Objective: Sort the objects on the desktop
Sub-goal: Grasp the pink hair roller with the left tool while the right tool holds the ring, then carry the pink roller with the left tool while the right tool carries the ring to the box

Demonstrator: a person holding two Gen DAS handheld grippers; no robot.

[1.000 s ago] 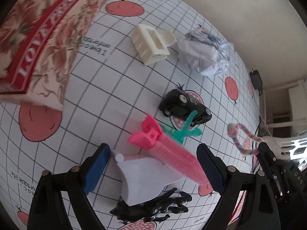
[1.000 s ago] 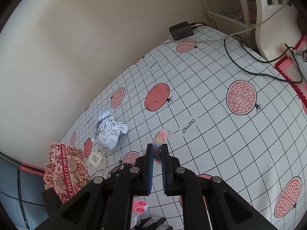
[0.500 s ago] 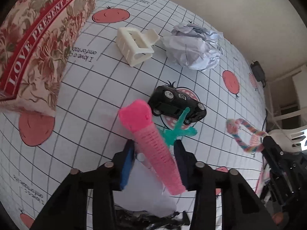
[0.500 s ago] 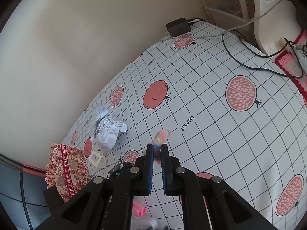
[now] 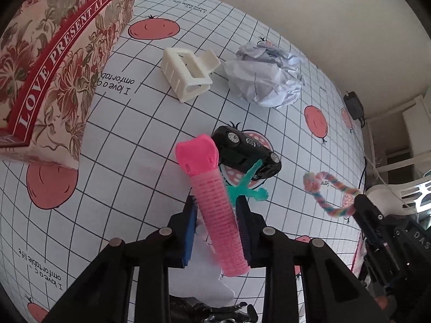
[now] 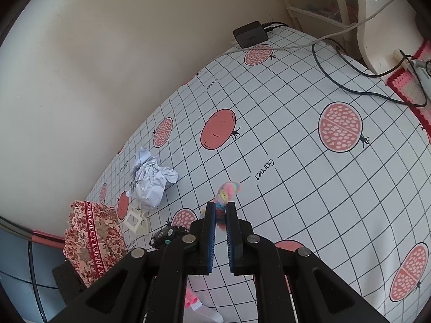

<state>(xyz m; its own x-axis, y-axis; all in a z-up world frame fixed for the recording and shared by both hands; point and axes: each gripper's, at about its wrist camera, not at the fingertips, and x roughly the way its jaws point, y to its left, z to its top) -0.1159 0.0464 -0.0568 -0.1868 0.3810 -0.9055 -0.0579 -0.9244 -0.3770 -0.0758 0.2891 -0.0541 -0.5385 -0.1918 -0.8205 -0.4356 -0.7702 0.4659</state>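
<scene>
My left tongs (image 5: 216,226) are closing on the pink hair clip (image 5: 212,196), which stands between the blue pads with its flat head pointing away from me, lifted clear of the tabletop (image 5: 113,140). Just beyond it lie a green clip (image 5: 246,188) and a black toy car (image 5: 246,154). Farther off sit a white claw clip (image 5: 188,74) and a ball of crumpled paper (image 5: 266,80); the flowered gift box (image 5: 54,62) stands at the left. My right tongs (image 6: 221,215) are pinching the rainbow braided cord (image 6: 227,192), nearly pressed together, above the checked cloth. A white paper scrap (image 5: 212,274) lies under my left tongs.
</scene>
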